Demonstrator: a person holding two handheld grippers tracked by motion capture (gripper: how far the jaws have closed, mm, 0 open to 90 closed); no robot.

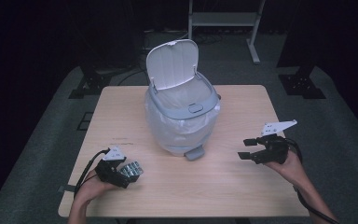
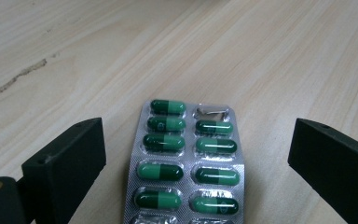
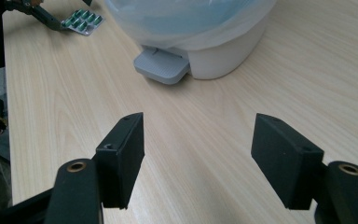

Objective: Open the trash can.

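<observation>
With the left hand-held gripper (image 2: 196, 154) released, jaws spread either side of the blister pack (image 2: 186, 163) lying flat on the tabletop (image 2: 270, 51), closing may skid the thin foil instead of lifting it.

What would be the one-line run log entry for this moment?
left gripper: open around capsule blister pack on table | right gripper: open, empty | pedal bin: lid up, bag-lined

A white pedal bin (image 1: 182, 116) lined with a clear bag stands mid-table (image 1: 242, 186), lid (image 1: 172, 63) raised, grey pedal (image 1: 194, 152) facing the near edge; behind, what may be a metal shelf frame (image 1: 223, 18) stands in the dark
</observation>
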